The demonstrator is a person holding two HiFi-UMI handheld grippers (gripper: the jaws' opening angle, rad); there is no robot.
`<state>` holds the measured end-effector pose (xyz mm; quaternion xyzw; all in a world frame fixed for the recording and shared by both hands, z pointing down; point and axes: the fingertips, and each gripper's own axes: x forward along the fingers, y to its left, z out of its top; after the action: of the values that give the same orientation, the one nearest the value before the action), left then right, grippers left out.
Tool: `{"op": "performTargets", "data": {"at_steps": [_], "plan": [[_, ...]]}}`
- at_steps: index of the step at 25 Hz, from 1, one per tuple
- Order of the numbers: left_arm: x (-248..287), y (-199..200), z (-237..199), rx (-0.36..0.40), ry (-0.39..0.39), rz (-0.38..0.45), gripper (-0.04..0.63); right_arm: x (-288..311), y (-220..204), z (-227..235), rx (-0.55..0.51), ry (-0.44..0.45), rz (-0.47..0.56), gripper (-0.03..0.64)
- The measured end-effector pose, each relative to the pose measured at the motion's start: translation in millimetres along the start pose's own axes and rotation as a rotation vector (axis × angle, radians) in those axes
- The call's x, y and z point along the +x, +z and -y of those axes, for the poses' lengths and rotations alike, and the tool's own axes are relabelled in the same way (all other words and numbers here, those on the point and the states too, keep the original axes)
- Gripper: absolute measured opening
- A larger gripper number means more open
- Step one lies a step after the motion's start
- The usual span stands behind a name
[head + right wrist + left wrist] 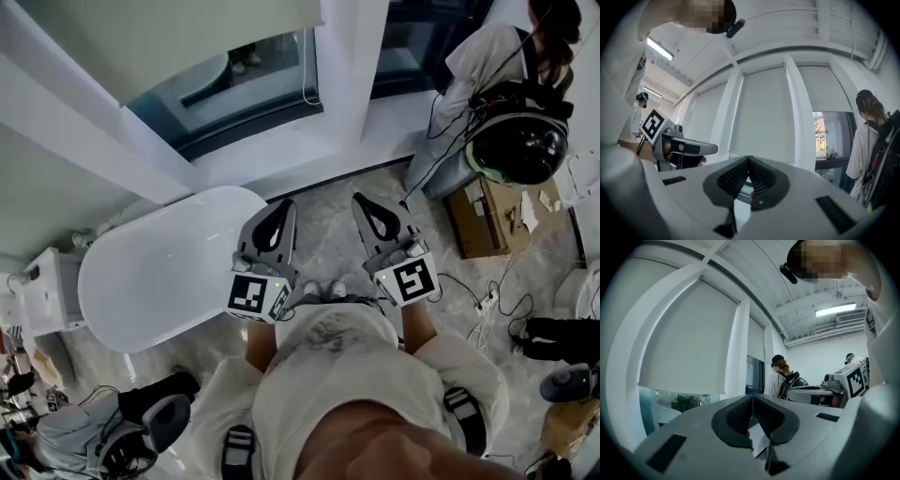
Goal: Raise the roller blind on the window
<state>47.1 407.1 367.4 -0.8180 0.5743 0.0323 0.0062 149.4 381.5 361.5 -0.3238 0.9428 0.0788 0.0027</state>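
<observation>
- Left gripper [279, 208], grey two-jaw claw with a marker cube: jaws pressed together at the tips with nothing between them, held in front of the person's chest.
- Right gripper [362, 201], its twin, just beside it and level with it: jaws likewise shut and empty.
- White oval bathtub [159, 281]: on the floor below and left of the left gripper, between the person and the window wall.
- Pale fabric roller blind [187, 33]: on the window ahead of and above both grippers, well apart from them. It is lowered over most of the pane. Its bottom edge, the long axis, runs left to right with a strip of bare glass beneath.
- Thin white pull cord [307, 92]: it appears to hang at the blind's right edge against the white frame post, roughly ahead of the gap between the grippers. Neither claw is plainly nearer. This is probably the piece to grasp.
- Hidden or unclear: the blind's top roller is cut off in the head view. The cord is too fine to trace in either gripper view.
- Second person with a black backpack [516, 131]: stands far right, clear of the window section.
</observation>
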Motion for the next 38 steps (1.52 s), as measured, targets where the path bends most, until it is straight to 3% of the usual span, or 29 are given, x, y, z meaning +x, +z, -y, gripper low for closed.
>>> {"op": "performTargets", "data": {"at_steps": [11,28,38], "plan": [[24.3,-0.9,-21.3,0.002,-0.013,0.008,0.012,28.4,-0.5,14.8,-0.020,-0.011,0.012,0.061],[79.6,-6.7,-103.4,-0.011,-0.091,0.003,0.012,121.0,-13.5,35.5,-0.030,-0.086,-0.021,0.061],[114.5,-14.1,-130.0,-0.024,-0.119,-0.016,0.014,153.8,-26.3,56.0,-0.033,-0.120,-0.056,0.061]]}}
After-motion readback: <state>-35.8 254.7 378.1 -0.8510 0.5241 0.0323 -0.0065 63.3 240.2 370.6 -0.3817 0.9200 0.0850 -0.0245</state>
